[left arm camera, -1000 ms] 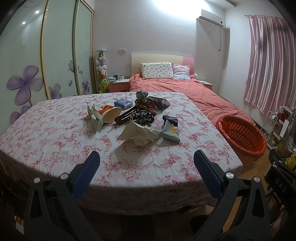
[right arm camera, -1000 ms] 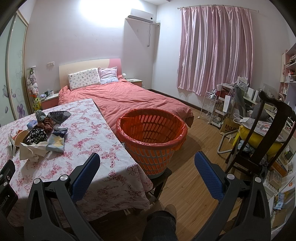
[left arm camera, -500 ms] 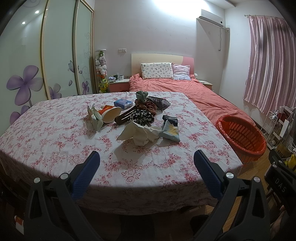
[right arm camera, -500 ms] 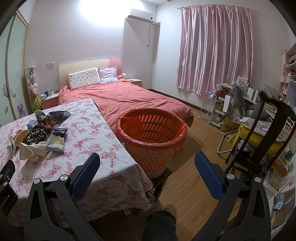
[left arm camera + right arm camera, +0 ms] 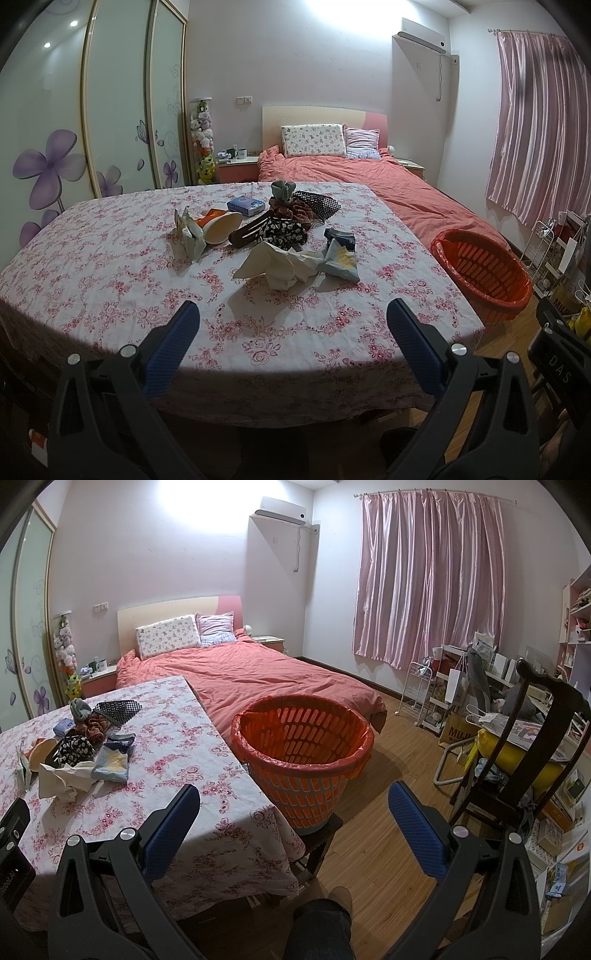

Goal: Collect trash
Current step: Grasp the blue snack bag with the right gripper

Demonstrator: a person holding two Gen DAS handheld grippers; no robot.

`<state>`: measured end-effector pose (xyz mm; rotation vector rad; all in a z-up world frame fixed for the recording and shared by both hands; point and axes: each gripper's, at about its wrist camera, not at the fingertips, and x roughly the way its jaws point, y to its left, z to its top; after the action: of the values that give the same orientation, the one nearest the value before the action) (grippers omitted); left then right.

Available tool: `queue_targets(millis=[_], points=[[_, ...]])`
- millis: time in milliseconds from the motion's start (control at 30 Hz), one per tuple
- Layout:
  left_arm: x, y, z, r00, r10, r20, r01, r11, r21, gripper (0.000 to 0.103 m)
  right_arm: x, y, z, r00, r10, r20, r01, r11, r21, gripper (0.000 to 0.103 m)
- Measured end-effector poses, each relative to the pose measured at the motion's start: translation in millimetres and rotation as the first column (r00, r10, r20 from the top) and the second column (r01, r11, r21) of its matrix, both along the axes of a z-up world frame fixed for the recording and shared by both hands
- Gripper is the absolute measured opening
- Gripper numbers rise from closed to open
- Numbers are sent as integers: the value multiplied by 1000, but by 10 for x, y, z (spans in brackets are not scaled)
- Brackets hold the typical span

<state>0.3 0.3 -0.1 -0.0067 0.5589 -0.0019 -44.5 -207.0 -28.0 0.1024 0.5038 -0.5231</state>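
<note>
Your left gripper (image 5: 291,325) and right gripper (image 5: 293,806) are both spread wide and hold nothing. Reach the left one to twelve o'clock, pinch the crumpled paper (image 5: 280,264) gently, then carry it to the orange basket (image 5: 301,755).

Room is dim overall, one strong light blown out on the back wall (image 5: 332,14) near the ceiling, hard glare there in both views. Worktop (image 5: 110,266) centre is lit, its near edge drops into shadow under my tongs. Crumpled paper (image 5: 277,264) throws a soft shadow toward me. Heavy fisheye: wardrobe doors (image 5: 118,103) and curtain (image 5: 424,579) bow, black vignette in all corners. Focus is acceptable, slight colour noise in the dark areas.
</note>
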Motion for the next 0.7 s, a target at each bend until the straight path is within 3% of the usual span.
queue_targets(millis=[433, 700], points=[[35, 30, -14, 1000, 12, -6, -12, 1000, 5, 99, 39, 10, -19, 1000, 2, -1, -2, 1000, 0, 101], [277, 362, -86, 998, 63, -24, -64, 997, -42, 99, 269, 55, -78, 997, 76, 1, -76, 997, 21, 101]])
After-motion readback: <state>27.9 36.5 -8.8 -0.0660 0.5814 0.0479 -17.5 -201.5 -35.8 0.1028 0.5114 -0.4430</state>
